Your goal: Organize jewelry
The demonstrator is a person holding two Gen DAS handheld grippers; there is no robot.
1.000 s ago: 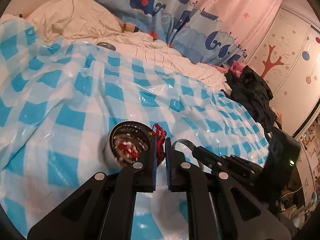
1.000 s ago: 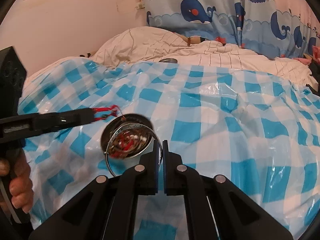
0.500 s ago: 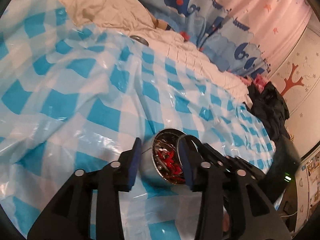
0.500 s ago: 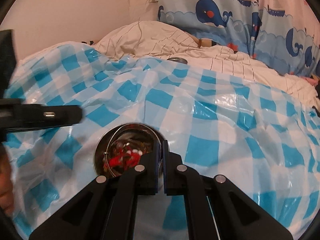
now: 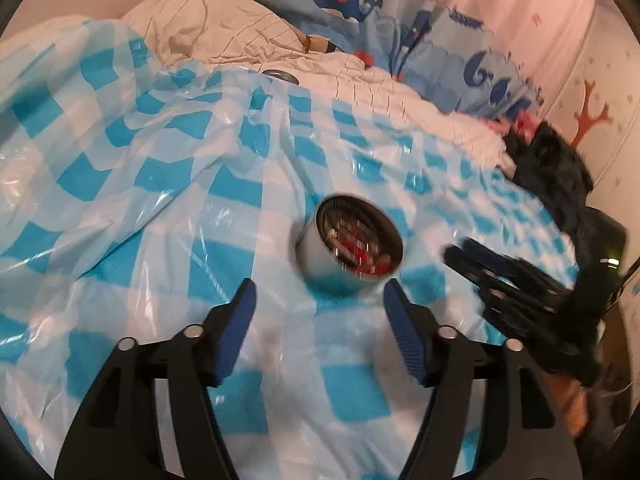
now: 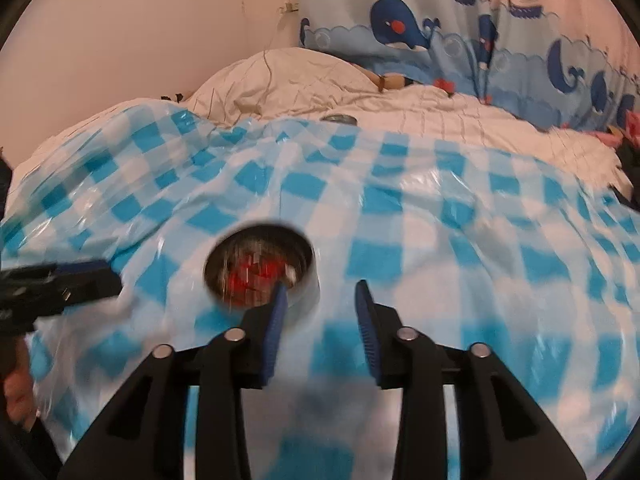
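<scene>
Round metal tin (image 5: 352,246) holding red jewelry (image 6: 256,274) sits on the checked plastic sheet (image 5: 208,208) over the bed, just ahead of both tools. Left hand-held gripper (image 5: 320,300) is wide and opening, empty; right hand-held gripper (image 6: 320,304) is half-wide and opening, empty, tin just left of it. Judgement: drop done; back away gently so the tin stays upright, then fetch the lid (image 5: 282,77), far ahead.
</scene>
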